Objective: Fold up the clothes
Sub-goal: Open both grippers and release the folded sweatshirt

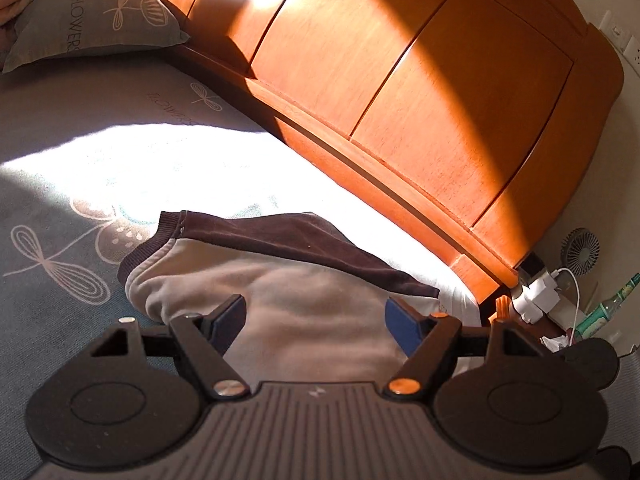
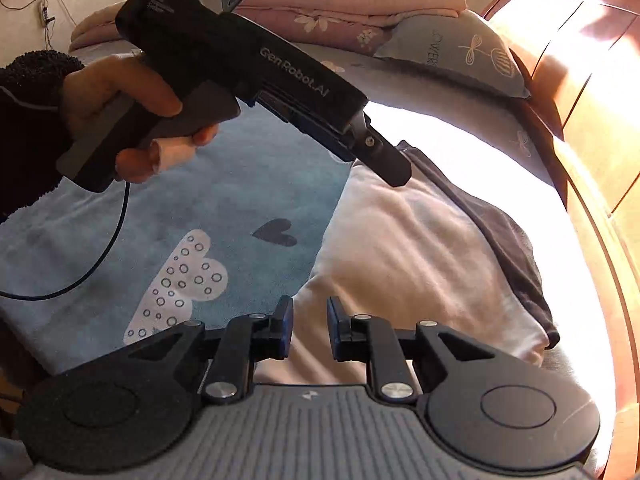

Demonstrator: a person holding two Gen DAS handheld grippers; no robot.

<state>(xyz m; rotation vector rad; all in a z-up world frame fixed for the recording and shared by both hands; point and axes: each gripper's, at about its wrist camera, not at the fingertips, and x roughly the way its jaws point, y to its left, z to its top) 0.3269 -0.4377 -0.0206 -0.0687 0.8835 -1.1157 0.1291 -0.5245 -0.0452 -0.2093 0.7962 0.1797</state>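
A garment (image 1: 312, 288) with a pale beige fleece inside and a dark brown outer layer lies rumpled on the bed, close to the wooden headboard (image 1: 420, 100). My left gripper (image 1: 316, 320) hovers just above its beige part, jaws wide open with nothing between them. From the right wrist view the same garment (image 2: 420, 240) stretches along the bed's right side, and the left gripper (image 2: 396, 172), held by a hand (image 2: 120, 96), points down at its far end. My right gripper (image 2: 310, 328) stands over the near end, jaws narrowly apart and gripping nothing.
The blue-grey sheet (image 2: 224, 200) with flower and heart prints covers the bed. A grey pillow (image 2: 460, 52) and a folded pink quilt (image 2: 352, 4) lie at the far end. Beside the headboard stand a small fan (image 1: 582, 252), a white charger (image 1: 536, 292) and a green bottle (image 1: 604, 308).
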